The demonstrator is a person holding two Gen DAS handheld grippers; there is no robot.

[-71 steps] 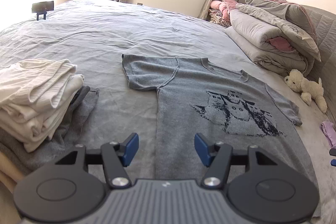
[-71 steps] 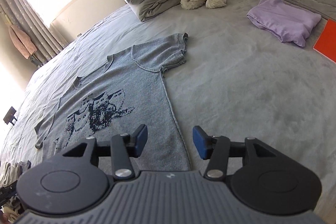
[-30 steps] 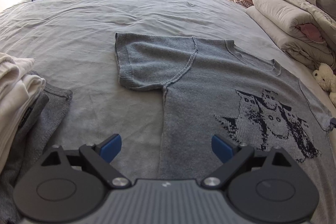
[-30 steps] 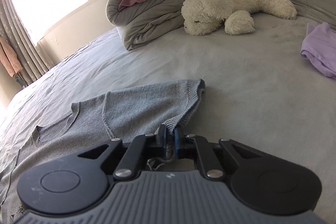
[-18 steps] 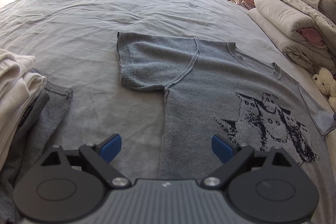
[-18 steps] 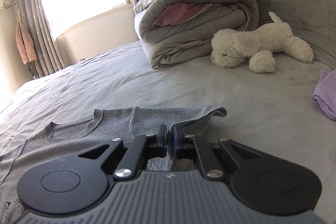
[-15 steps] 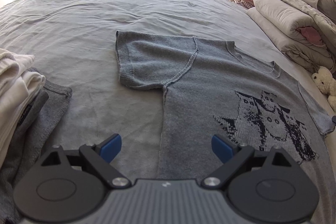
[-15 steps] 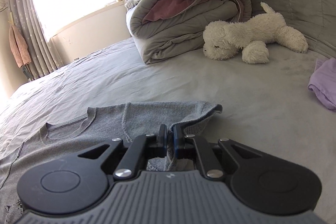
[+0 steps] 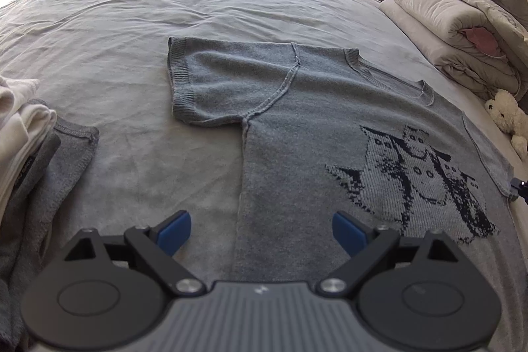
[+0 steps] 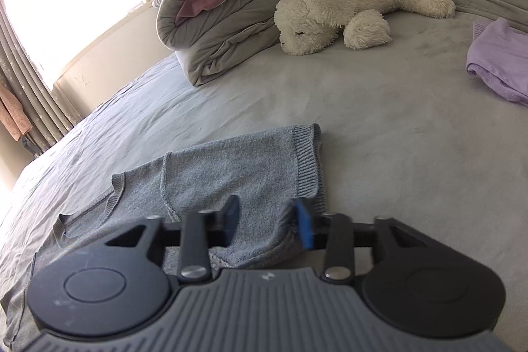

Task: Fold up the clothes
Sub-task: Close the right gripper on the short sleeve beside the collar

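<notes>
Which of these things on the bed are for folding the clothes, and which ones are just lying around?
For the job:
- grey sweater with the owl picture
- left tool, open
- right tool, open around a sleeve
- stack of folded clothes, probably already done

Just lying about:
- white toy dog
- rolled-up quilt
- purple cloth, maybe laundry too

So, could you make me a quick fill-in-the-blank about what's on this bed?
1. The grey sweater has ____ sleeves.
2. The plush toy is ____ in colour.
3. The jaws of the left gripper stand ____, with nothing held.
Missing words: short; white; open.
</notes>
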